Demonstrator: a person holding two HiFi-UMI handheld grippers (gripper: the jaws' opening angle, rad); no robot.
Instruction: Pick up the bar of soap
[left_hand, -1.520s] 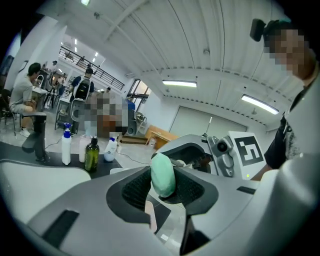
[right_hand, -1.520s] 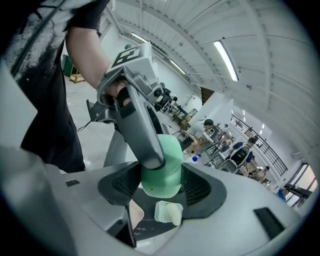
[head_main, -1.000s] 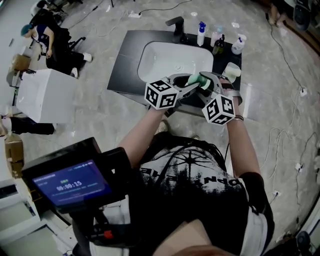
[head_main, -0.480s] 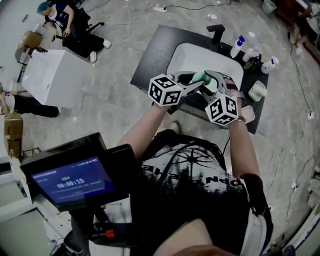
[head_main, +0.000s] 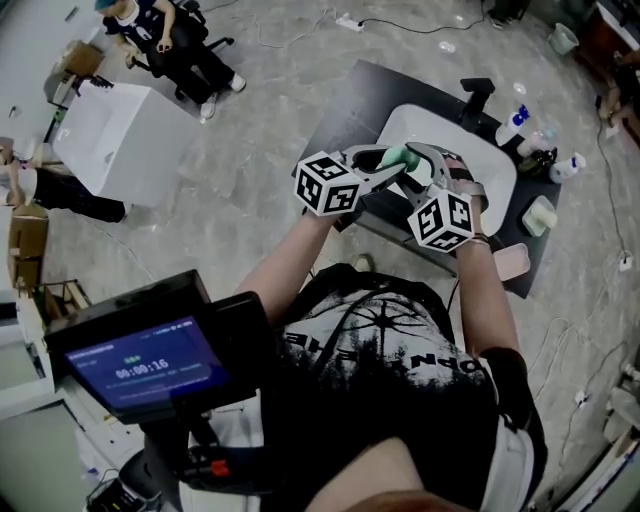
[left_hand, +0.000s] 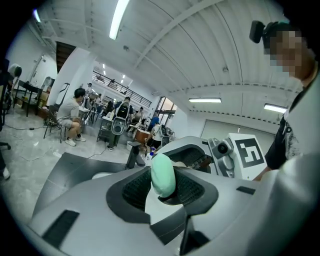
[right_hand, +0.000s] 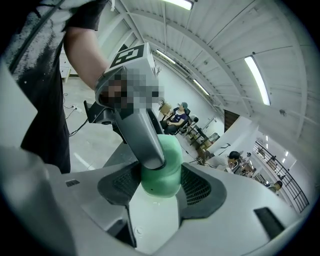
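Note:
The pale green bar of soap (head_main: 398, 158) hangs in the air over the front left edge of the white sink basin (head_main: 480, 170). Both grippers meet at it. In the left gripper view the soap (left_hand: 162, 174) stands edge-on between the pads of my left gripper (left_hand: 162, 187), which is shut on it. In the right gripper view the soap (right_hand: 167, 172) sits between the ribbed pads of my right gripper (right_hand: 160, 182), also shut on it. One grey finger of the left gripper (right_hand: 137, 135) lies across its front. In the head view the left gripper (head_main: 378, 172) and right gripper (head_main: 418, 172) converge.
The basin sits in a dark counter (head_main: 350, 100) with a black faucet (head_main: 478, 95) and bottles (head_main: 515, 122) at the back. A pale green item (head_main: 540, 215) and a pink one (head_main: 510, 262) lie at the counter's right. A white box (head_main: 120, 140), seated people (head_main: 150, 30) and cables are on the floor.
The head view has swung, so the sink and counter now sit further right and tilted. Both grippers stay together on the soap, with no visible change in their hold.

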